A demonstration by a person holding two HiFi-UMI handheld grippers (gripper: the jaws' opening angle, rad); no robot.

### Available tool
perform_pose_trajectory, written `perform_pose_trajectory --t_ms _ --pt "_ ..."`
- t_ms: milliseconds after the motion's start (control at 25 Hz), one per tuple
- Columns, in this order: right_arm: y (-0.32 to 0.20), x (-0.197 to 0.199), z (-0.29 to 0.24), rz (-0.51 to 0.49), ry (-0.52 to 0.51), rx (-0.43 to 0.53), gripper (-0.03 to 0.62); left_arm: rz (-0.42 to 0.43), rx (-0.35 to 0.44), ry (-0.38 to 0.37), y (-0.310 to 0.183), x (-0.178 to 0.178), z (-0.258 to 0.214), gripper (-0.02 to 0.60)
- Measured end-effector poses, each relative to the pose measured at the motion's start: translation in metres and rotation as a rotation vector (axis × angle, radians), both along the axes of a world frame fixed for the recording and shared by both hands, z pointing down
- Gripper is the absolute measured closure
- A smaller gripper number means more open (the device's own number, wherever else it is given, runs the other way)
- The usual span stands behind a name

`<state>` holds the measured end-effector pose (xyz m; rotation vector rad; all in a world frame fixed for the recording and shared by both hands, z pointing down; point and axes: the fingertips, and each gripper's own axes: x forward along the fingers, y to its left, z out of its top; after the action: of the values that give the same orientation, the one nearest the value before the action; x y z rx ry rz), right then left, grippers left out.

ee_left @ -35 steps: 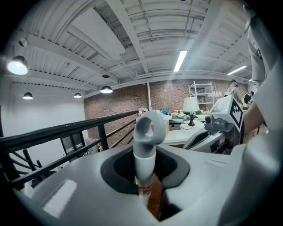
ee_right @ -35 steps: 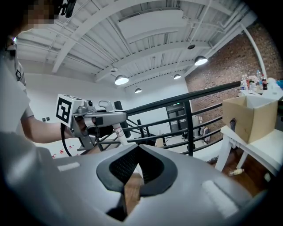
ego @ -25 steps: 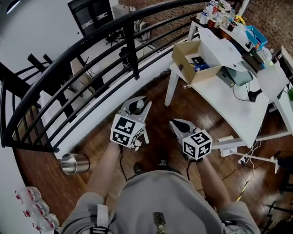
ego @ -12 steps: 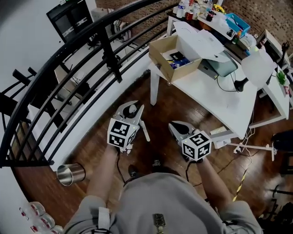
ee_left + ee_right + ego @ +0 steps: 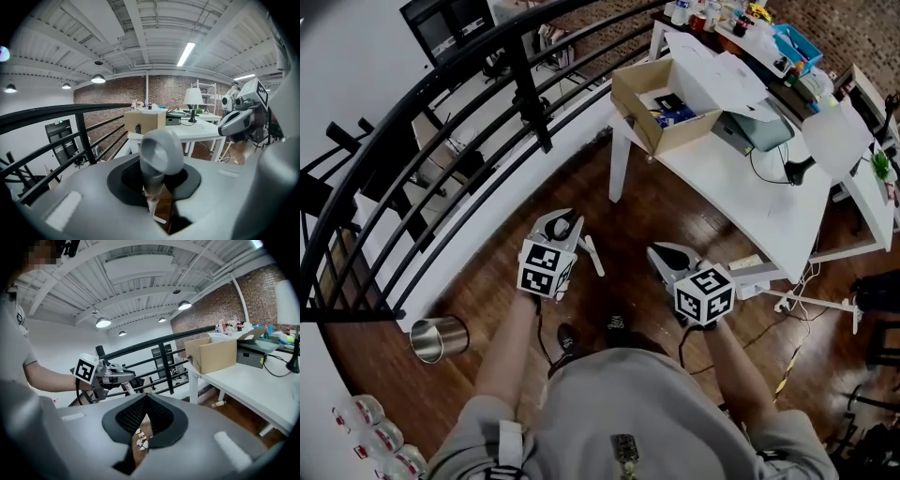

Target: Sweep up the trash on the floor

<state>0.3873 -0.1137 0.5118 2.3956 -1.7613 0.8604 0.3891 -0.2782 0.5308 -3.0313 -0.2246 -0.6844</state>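
Wood floor under a white desk bearing a box; left gripper pinches a grey loop-ended handle; right gripper pressed together, empty; trash scraps on the floor beyond its tips.

Counted here: two grippers, namely the left gripper and the right gripper, one white handle, one open cardboard box, one metal cup, three plastic bottles, and about four scraps of trash.
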Motion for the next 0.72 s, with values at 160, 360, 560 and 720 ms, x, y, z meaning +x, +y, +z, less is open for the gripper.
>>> perform_pose_trajectory --t_ms 160,360,560,720 --pt "-0.013 -0.008 0.003 -0.035 -0.007 0.01 0.594 -0.038 0.017 -0.024 -0.013 -0.022 0.005 0.518" --pt "-0.045 -0.028 0.002 -0.11 -0.009 0.021 0.594 -0.107 0.021 -0.052 -0.038 -0.058 0.012 0.518" --pt "-0.072 -0.046 0.002 -0.167 -0.01 0.024 0.594 -0.166 0.023 -0.055 -0.063 -0.089 0.014 0.519" --pt "-0.093 -0.062 0.0 -0.209 -0.011 0.029 0.594 -0.202 0.035 -0.066 -0.08 -0.115 0.014 0.52"
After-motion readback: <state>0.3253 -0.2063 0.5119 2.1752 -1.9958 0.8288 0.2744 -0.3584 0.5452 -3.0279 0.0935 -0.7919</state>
